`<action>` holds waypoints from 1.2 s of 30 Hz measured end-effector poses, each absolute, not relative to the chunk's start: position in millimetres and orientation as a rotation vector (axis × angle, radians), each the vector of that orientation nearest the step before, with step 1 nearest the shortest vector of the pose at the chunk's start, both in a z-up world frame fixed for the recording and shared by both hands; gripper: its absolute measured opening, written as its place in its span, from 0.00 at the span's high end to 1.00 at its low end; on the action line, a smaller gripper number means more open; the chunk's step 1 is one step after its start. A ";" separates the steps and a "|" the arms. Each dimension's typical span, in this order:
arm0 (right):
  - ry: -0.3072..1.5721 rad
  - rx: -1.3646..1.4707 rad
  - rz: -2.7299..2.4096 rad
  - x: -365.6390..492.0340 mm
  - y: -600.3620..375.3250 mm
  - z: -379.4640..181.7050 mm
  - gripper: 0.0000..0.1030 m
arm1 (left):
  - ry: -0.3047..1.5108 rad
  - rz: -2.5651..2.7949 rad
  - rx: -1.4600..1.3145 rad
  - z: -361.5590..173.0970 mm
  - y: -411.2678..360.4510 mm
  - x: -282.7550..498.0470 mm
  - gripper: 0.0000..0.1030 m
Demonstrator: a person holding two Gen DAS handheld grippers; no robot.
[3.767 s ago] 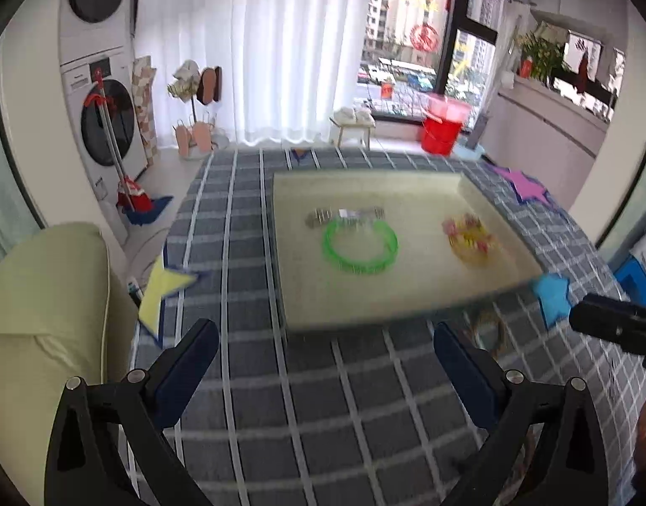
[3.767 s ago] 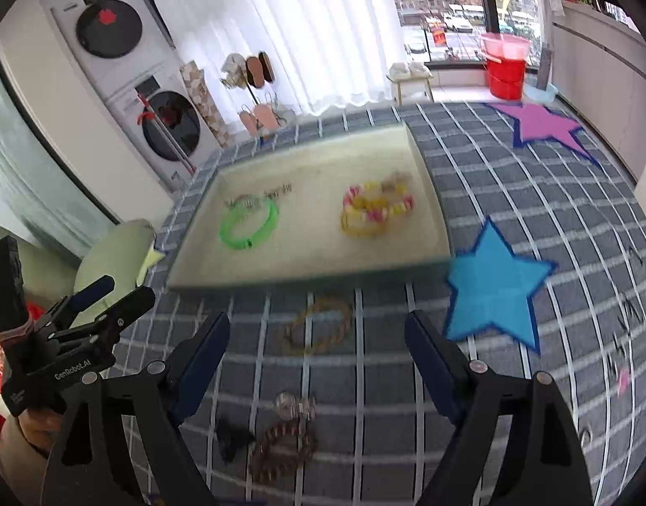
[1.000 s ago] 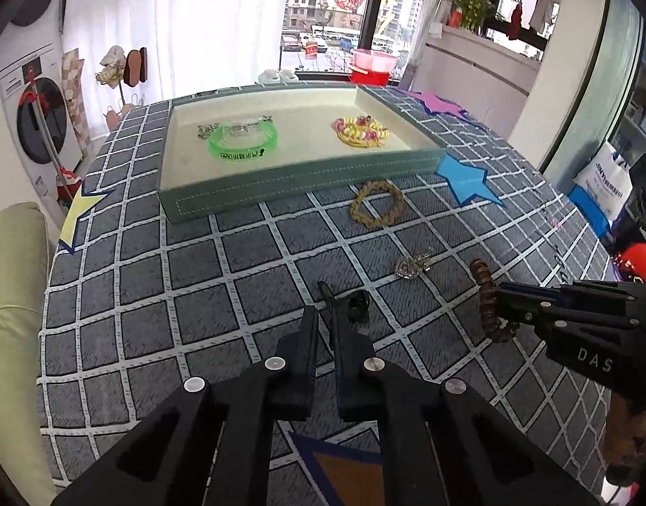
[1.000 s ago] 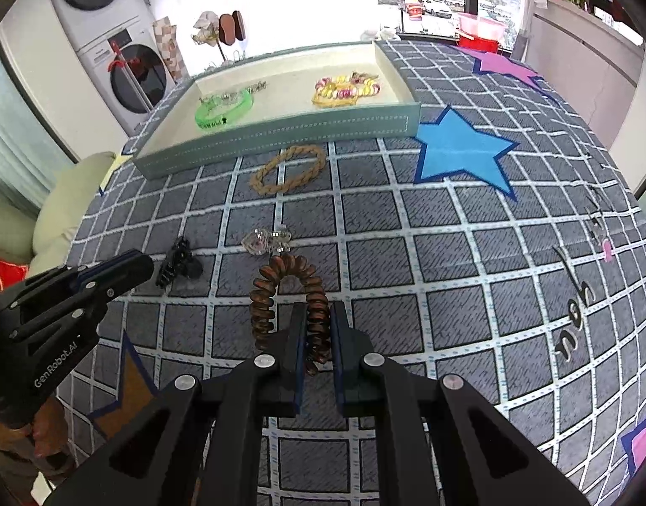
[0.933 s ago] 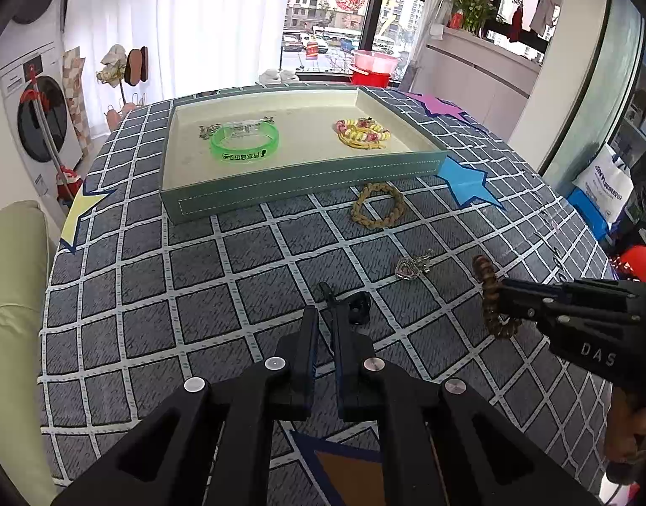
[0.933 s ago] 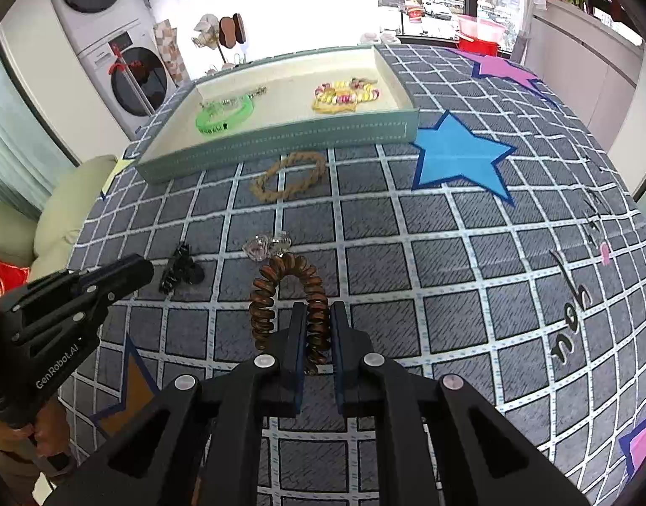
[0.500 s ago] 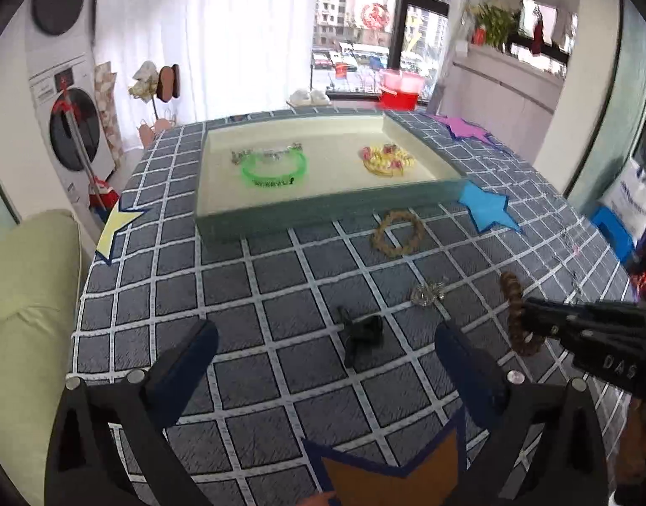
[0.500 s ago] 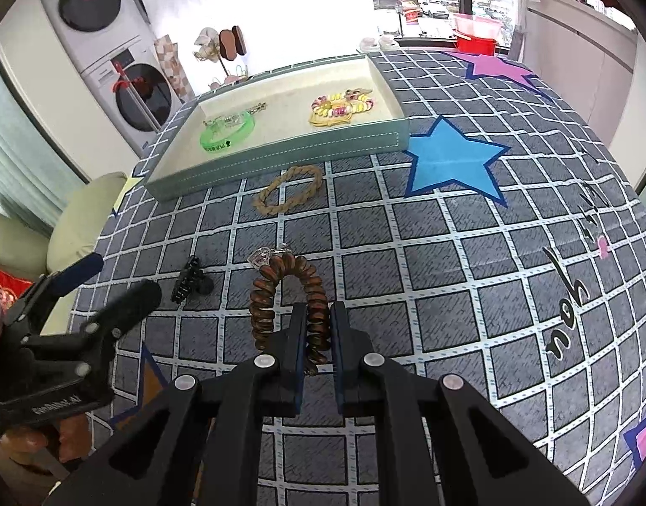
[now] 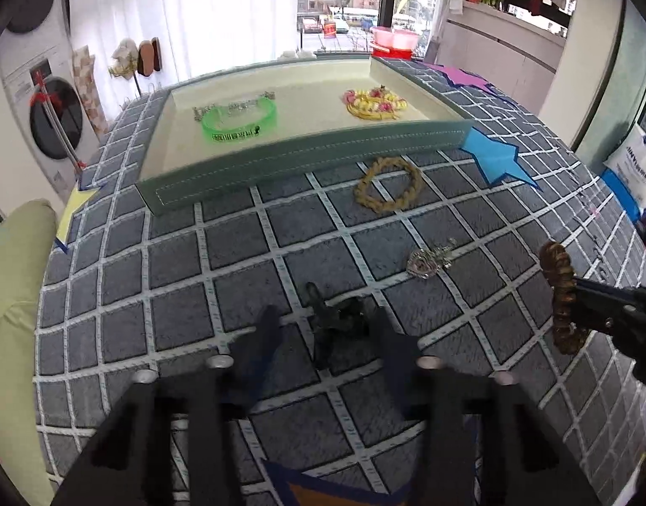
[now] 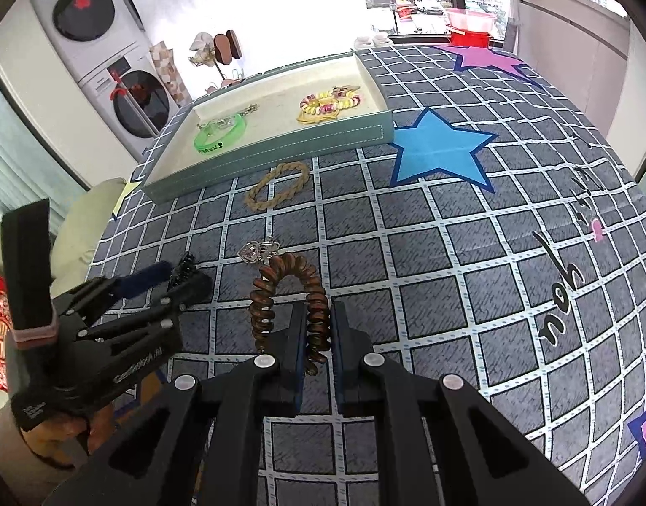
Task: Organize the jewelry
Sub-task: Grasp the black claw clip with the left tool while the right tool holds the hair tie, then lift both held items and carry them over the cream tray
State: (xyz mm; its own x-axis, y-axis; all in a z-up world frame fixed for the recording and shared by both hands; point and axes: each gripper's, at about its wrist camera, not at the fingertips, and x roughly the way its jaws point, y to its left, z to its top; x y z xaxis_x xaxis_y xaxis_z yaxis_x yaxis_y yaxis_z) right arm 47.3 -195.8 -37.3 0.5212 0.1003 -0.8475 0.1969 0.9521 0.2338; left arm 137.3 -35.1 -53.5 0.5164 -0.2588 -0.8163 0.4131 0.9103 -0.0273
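1. Covering the worktop, a grey checked cloth (image 10: 428,253) printed with coloured stars is seen.
2. A shallow green tray (image 10: 281,156) with a cream floor is set at the far side of the cloth; a green bangle (image 9: 238,120) with a silver chain just behind it lies in its left part, and a heap of yellow and pink jewelry (image 9: 375,103) in its right part.
3. The right gripper (image 10: 316,337) is held low over the cloth, its jaws clenched on a brown spiral hair tie (image 10: 287,295), which stands up from them in an arch.
4. The left gripper (image 9: 323,329) is lowered over a black hair clip (image 9: 335,316), which lies on the cloth between its released jaws, touched by neither as far as can be told.
5. A braided tan bracelet (image 9: 388,183) lies on the cloth just in front of the tray.
6. A silver heart pendant (image 9: 428,259) rests between the bracelet and the spiral tie.
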 end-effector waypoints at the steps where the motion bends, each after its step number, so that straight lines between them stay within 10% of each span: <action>1: 1.025 0.319 -0.060 47.7 -196.1 -37.3 0.89 | 0.948 -0.418 0.173 -53.1 -34.9 137.1 0.60; 36: 0.958 0.250 -0.007 133.9 -203.8 17.9 0.89 | 0.777 -0.423 0.071 34.8 2.3 193.4 0.63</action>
